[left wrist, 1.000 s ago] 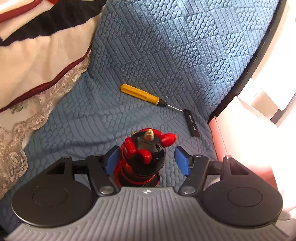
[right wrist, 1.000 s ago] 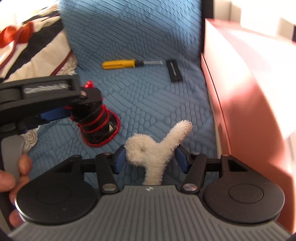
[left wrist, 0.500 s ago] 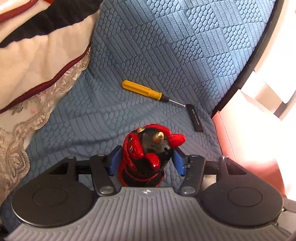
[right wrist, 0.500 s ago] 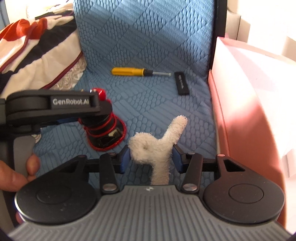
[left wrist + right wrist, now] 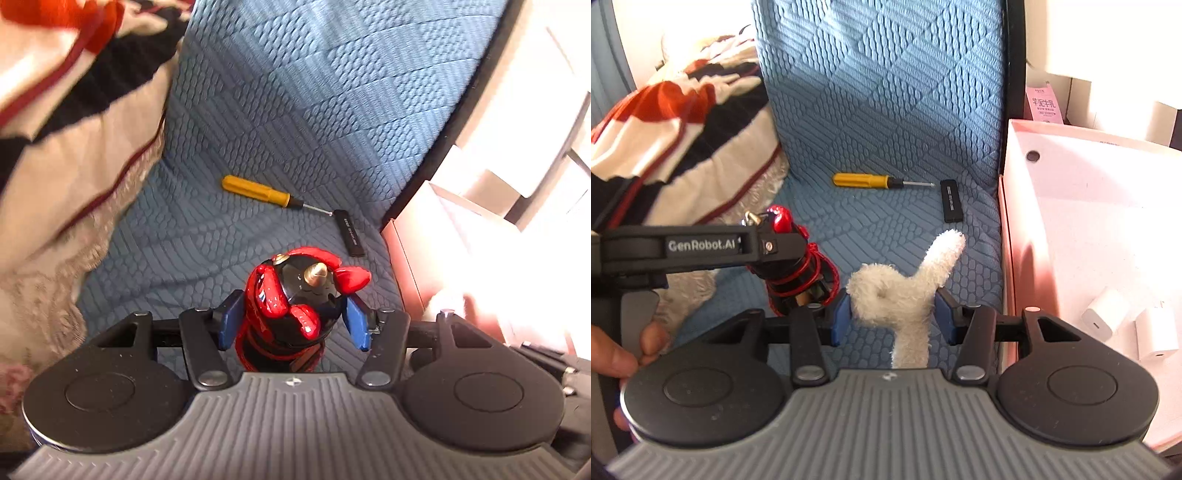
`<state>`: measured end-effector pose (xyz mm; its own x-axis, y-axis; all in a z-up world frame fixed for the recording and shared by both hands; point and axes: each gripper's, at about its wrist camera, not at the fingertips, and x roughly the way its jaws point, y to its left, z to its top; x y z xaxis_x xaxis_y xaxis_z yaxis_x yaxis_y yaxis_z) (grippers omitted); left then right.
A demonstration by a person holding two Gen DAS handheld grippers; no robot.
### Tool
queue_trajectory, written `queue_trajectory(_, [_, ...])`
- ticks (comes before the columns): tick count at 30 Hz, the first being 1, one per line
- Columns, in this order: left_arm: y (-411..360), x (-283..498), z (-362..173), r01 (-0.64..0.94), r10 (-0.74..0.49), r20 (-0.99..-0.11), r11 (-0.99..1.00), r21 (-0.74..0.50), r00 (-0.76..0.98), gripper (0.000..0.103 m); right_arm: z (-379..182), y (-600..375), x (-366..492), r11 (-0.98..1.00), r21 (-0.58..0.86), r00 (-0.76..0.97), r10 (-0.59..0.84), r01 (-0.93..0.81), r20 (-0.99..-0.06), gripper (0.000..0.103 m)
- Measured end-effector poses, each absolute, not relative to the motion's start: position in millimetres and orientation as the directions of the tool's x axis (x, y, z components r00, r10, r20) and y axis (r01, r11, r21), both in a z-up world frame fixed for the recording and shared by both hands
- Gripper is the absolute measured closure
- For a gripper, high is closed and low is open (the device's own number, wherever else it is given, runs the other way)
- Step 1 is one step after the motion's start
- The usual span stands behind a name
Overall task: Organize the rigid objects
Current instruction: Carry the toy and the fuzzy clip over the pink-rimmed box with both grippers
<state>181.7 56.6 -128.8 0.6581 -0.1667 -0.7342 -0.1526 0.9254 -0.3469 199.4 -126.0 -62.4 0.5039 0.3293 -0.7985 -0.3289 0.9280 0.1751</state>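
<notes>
Now both grippers have something between their blue pads. One second ago the left gripper (image 5: 293, 319) stood wide around the ball head (image 5: 295, 295), a black and red piece with a brass screw on top; its jaws have just been closing, and the pads now press on both sides of it. The right gripper (image 5: 893, 315) did the same with the plush (image 5: 905, 291), a white fluffy piece with a thin limb that sticks up to the right. Its jaws have just been closing too, and the pads squeeze the soft body.

Compared with half a second ago, the blue seat cover (image 5: 886, 110) looks lower under both loads, and in the right wrist view the ball head hangs clear of the fabric. I judge that the pickup is finished and the carry to the box is beginning.

The pink box (image 5: 1071, 221) stands just beside the seat on the right, open on top. Inside it I see two white chargers (image 5: 1104, 312) near the front edge, and a small dark round thing near the back corner, too small to name.

On the seat remain the screwdriver (image 5: 864, 181) and a black bar (image 5: 950, 201), its tip almost touching the bar. A striped blanket (image 5: 683, 122) lies at the left.
</notes>
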Motion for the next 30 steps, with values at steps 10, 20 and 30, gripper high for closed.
queue_trajectory(10, [39.5,178.3,-80.2,-0.12,-0.172,-0.687,0.927,-0.355,0.706,0.04,-16.2,-146.1,200.7,0.916,0.206,0.552,0.375,-0.343,-0.745,0.052])
queue_trajectory(20, [-9.8,210.0,-30.4,-0.003,-0.256,-0.62,0.923,-0.384,0.742,0.04,26.0,-188.6,212.0,0.938,0.178,0.626,0.333,-0.297,-0.705,0.052])
queue_trajectory(30, [-64.8,240.4,-3.1,0.051,-0.298,-0.578,0.913,-0.404,0.759,0.04,56.1,-239.6,228.4,0.95,0.137,0.674,0.295,-0.279,-0.677,0.052])
